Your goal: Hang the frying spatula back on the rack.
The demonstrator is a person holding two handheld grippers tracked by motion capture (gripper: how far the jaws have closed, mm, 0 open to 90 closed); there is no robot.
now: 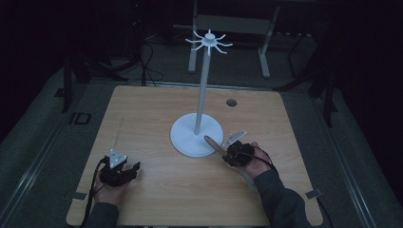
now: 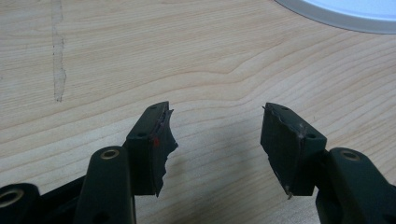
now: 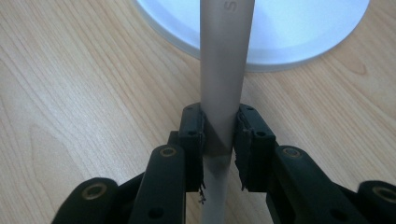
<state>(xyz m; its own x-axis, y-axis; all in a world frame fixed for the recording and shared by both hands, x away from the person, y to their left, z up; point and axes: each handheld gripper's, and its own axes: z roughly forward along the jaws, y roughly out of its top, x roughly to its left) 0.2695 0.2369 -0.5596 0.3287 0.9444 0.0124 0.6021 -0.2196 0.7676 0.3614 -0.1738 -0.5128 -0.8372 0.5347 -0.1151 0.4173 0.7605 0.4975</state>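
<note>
Right gripper (image 3: 219, 140) is seen closed on a grey metal handle (image 3: 223, 70), which is pinched between the two black jaws and runs straight up the middle of the right gripper view. The handle's far end is seen over the rim of the white round base (image 3: 299, 46) of the stand; whether it touches the base cannot be told. A letter is stamped near the top of the handle, too cropped to read.

In the high view the right gripper (image 1: 231, 153) is held in the person's right hand (image 1: 254, 164) at the right of the wooden table (image 1: 142, 114), just beside the base (image 1: 183, 135). The handle (image 1: 214, 144) is angled up and to the left from the jaws, with its tip at the near right edge of the base. What kind of utensil it belongs to cannot be made out.

The white stand's pole (image 1: 203, 90) is upright at the table's centre, topped by a ring of short hooks (image 1: 208, 42); nothing is hung on them.

Left gripper (image 2: 217, 135) is open, jaws spread wide with bare wood between them and nothing held. Its pads (image 2: 161, 140) appear worn and ragged at the edges. In the high view it (image 1: 124, 172) is held low in the left hand (image 1: 111, 183) near the table's front left, well apart from the stand.
</note>
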